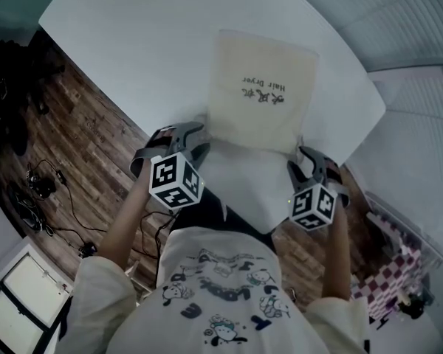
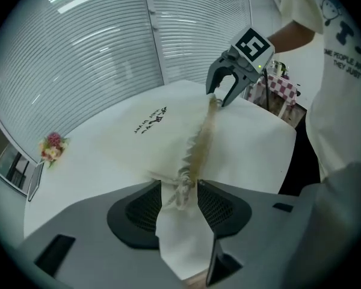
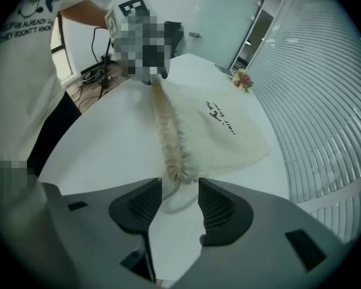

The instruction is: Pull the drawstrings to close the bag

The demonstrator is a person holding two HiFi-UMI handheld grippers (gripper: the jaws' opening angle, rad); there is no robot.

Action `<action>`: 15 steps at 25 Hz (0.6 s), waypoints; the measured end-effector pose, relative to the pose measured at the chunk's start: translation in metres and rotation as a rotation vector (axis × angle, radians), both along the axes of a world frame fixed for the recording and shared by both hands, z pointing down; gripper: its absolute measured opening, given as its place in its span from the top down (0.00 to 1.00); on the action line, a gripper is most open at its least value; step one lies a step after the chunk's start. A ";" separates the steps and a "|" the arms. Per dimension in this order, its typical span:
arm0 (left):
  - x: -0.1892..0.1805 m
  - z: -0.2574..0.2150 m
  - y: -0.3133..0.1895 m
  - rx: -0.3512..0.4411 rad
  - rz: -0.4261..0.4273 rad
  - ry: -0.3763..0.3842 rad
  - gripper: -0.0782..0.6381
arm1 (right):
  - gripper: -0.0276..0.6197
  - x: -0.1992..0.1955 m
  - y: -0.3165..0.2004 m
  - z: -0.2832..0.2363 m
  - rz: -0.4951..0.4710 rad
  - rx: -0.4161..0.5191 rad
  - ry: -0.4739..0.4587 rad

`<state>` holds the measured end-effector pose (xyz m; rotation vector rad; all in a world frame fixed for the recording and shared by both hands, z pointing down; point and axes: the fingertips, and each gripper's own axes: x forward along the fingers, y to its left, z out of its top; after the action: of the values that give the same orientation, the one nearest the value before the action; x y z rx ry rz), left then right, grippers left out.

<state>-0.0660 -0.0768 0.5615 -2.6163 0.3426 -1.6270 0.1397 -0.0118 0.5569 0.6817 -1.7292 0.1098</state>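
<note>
Cream cloth drawstring bag (image 1: 260,94) is light and limp; my left tongs (image 2: 179,196) and right tongs (image 3: 179,192) gape wide astride its knotted cords (image 2: 182,180), probably untouched. Pinch there.

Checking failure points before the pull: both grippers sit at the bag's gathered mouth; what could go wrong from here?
1. The left gripper is open around the drawstring knot, which sits near its jaw tips; closing there could let it slip.
2. The right gripper is open against the gathered mouth, so it may pinch that instead of the drawstring.
3. The bag lies loose on the table; an uneven pull could drag it.
</note>
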 end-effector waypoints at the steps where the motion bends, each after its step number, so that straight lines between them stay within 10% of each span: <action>1: -0.001 0.002 -0.001 -0.004 0.012 -0.013 0.59 | 0.64 0.001 -0.001 0.000 -0.016 0.001 0.012; 15: -0.009 0.021 -0.003 0.005 0.086 -0.224 0.74 | 0.67 0.001 -0.004 0.016 -0.138 -0.163 0.040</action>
<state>-0.0747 -0.0796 0.5828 -2.3762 0.2204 -1.8608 0.1410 -0.0162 0.5729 0.4411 -1.7025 0.1391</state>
